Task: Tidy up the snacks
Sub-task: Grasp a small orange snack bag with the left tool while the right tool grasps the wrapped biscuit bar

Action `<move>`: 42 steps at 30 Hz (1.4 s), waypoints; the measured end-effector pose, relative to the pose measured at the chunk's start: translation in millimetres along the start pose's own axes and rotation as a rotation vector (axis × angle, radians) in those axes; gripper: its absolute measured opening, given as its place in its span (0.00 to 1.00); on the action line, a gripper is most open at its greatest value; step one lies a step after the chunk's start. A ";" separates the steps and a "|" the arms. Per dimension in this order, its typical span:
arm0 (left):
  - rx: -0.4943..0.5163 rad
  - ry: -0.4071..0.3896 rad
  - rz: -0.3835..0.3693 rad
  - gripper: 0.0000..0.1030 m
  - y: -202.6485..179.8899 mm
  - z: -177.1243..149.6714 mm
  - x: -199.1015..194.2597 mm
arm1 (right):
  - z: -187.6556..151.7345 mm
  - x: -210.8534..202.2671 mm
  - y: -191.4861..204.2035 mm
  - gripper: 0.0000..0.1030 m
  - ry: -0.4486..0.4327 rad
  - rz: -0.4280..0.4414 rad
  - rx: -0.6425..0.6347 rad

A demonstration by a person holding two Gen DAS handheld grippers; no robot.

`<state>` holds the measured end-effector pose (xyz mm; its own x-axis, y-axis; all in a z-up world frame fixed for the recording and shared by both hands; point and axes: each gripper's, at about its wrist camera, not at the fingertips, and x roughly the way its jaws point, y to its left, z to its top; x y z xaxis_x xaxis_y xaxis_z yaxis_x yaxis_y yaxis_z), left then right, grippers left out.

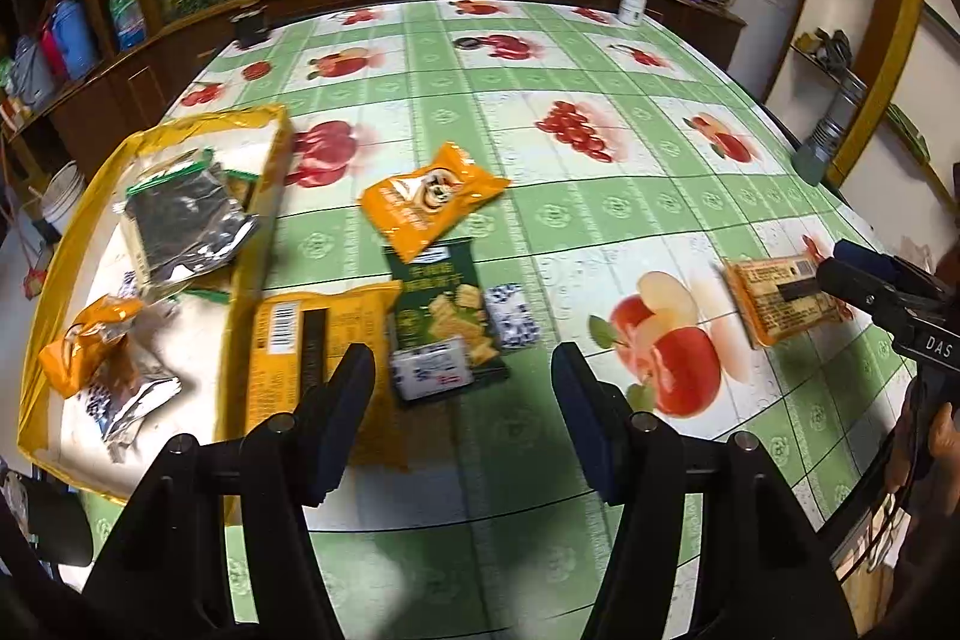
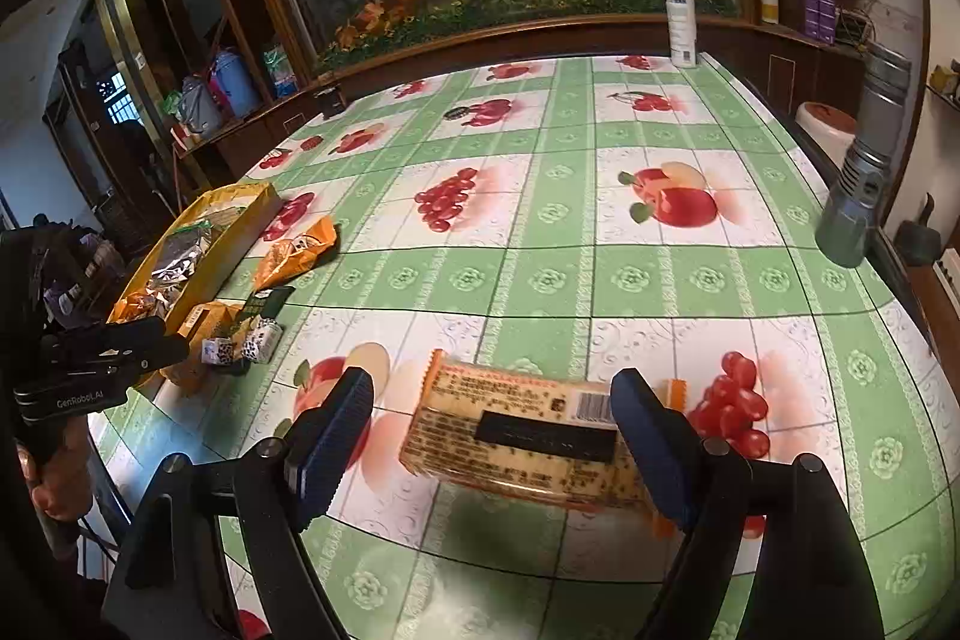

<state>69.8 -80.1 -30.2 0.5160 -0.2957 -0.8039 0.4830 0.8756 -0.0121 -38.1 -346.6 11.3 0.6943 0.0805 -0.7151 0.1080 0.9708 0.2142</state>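
A yellow tray point(image 1: 273, 142) at the left holds several snack packs. Beside it on the table lie an orange pack point(image 1: 429, 199), a dark green cracker pack point(image 1: 447, 313), a yellow pack point(image 1: 318, 340) and small white-and-blue sweets point(image 1: 510, 313). My left gripper point(image 1: 462, 388) is open and empty above the green pack. A pale orange cracker pack point(image 2: 528, 433) lies between the fingers of my right gripper point(image 2: 492, 436), which is open around it. That pack point(image 1: 777, 298) and the right gripper point(image 1: 864, 280) also show in the left wrist view.
The table has a green-and-white fruit-print cloth point(image 2: 600, 244). A white spray bottle point(image 2: 681, 19) stands at the far edge. A grey metal flask point(image 2: 864, 166) stands at the right edge. Wooden shelves with bottles lie beyond the table.
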 end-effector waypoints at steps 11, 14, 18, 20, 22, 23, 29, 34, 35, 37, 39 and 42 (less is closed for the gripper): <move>0.009 0.013 -0.015 0.58 0.1 11.0 9.5 | -3.1 0.4 -3.6 0.81 0.009 -0.014 0.004; 0.023 0.024 -0.036 0.58 8.3 23.2 17.4 | -2.6 0.6 -3.8 0.81 0.010 -0.006 -0.009; 0.055 0.062 -0.088 0.58 18.0 44.5 35.1 | 0.5 4.6 -3.3 0.81 0.028 0.034 -0.056; 0.110 0.080 -0.102 0.58 16.2 53.5 45.4 | 2.8 7.5 -1.6 0.81 0.040 0.071 -0.110; 0.165 0.089 -0.074 0.58 11.9 59.9 52.8 | 4.8 10.4 2.7 0.81 0.060 0.103 -0.191; 0.189 0.088 -0.071 0.58 10.6 63.1 55.5 | 6.2 11.7 5.0 0.81 0.075 0.118 -0.232; 0.268 0.114 -0.102 0.58 11.5 82.5 76.6 | 14.3 27.0 7.3 0.83 0.160 0.193 -0.371; 0.309 0.173 -0.075 0.58 13.7 90.9 100.9 | 21.5 45.1 1.3 0.83 0.221 0.237 -0.412; 0.313 0.184 -0.076 0.58 14.1 91.4 104.8 | 22.5 48.4 0.3 0.83 0.234 0.245 -0.418; 0.314 0.199 -0.059 0.58 16.0 92.3 112.4 | 23.3 53.8 -1.6 0.83 0.254 0.247 -0.431; 0.314 0.211 -0.050 0.61 15.3 92.5 116.8 | 22.8 59.8 -3.4 0.83 0.276 0.242 -0.439; 0.324 0.202 -0.043 0.61 11.1 90.9 117.0 | 20.7 66.5 -6.0 0.84 0.297 0.244 -0.440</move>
<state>199.8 -139.6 -70.3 0.3562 -0.2203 -0.9081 0.7165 0.6882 0.1141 22.2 -351.8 -23.9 0.4255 0.3119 -0.8495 -0.3795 0.9137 0.1454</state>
